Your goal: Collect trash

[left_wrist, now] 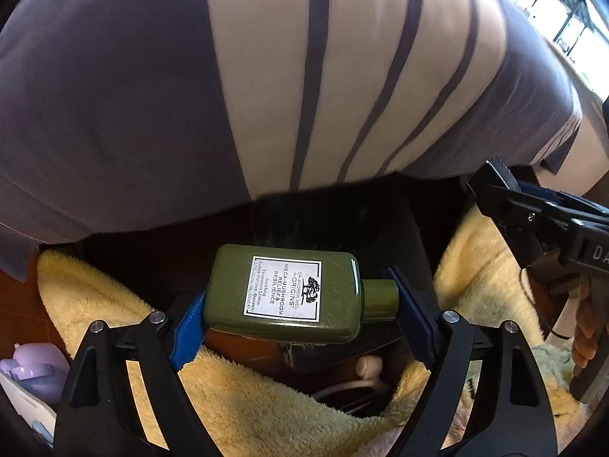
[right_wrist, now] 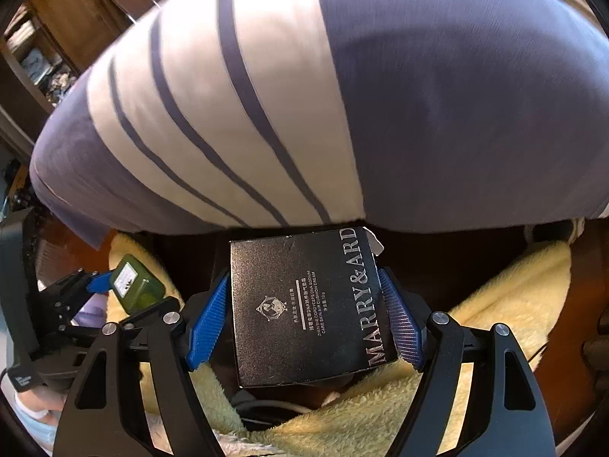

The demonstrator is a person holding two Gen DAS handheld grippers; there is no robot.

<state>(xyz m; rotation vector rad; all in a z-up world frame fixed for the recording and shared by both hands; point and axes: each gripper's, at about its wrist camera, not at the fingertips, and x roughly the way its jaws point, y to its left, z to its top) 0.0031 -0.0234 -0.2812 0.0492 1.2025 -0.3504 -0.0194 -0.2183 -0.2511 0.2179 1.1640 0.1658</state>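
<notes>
Left gripper [left_wrist: 300, 314] is clamped on a green lotion bottle [left_wrist: 283, 293], held crosswise: bottom of bottle against the left blue pad, cap [left_wrist: 380, 301] butting the right pad. White label faces the cam, text reading sideways. Bottle hangs over a dark gap w/ yellow fleece blanket [left_wrist: 114, 304] spread on both sides below. Far left edge of the left wrist view: small lilac plastic item [left_wrist: 34, 365], can't tell what it is. Above everything, big striped bedding [left_wrist: 266, 76], grey w/ cream band & thin grey stripes, fills the top half, a bit blurred. Over on the right of that view, the other tool pokes in, w/ a bit of the person's hand [left_wrist: 584, 339] under it.

Now the right wrist cam. At its left side the left gripper shows again, bottle in its pads, label visible. Low left corner: pale blue sleeve [right_wrist: 34, 419], partly cut off. Centre: right gripper [right_wrist: 304, 320] has a firm grasp on a black box [right_wrist: 304, 304], blue ribbed pads pressed on its two side faces. Box is tilted a touch; silver print "MARRY&ARD" runs up its right side, small emblem & fine text mid-face. One torn white corner at upper right of box. Box hangs above the dark gap, fleece beneath & to the right; white cable [right_wrist: 274, 407] lies in the gap below it. Wooden shelving [right_wrist: 57, 19] upper left, behind the bedding.
</notes>
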